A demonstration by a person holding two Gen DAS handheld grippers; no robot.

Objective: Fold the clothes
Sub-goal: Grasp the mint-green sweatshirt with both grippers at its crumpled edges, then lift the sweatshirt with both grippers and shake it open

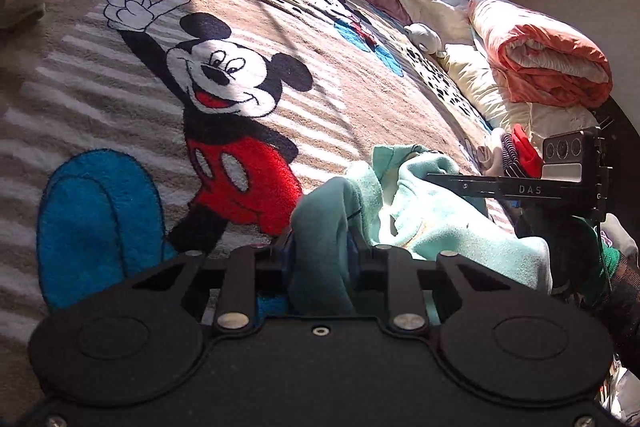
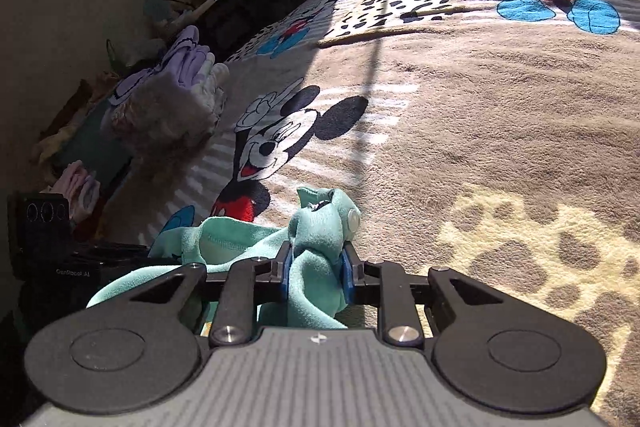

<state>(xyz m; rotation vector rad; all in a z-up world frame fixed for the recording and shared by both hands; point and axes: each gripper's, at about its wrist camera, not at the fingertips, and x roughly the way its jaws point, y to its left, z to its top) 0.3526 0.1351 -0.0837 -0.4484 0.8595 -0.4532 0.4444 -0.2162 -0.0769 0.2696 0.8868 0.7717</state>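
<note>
Ahead of you the blanket (image 2: 480, 115) lies open and bare; a clothes pile (image 2: 176, 95) blocks your left, rolled quilts (image 1: 540, 63) crowd your right edge.

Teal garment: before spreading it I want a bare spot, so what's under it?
The teal garment, pinched by the left gripper and right gripper, hangs over the Mickey Mouse blanket. What lies directly beneath its bunched folds is hidden.

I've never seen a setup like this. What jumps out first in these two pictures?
The big cartoon mouse woven into the fluffy blanket fills the middle of the left view. In front of it, the left gripper and the right gripper each pinch a bunch of the same mint-green garment. A rolled orange quilt lies at the bed's far right edge.
</note>
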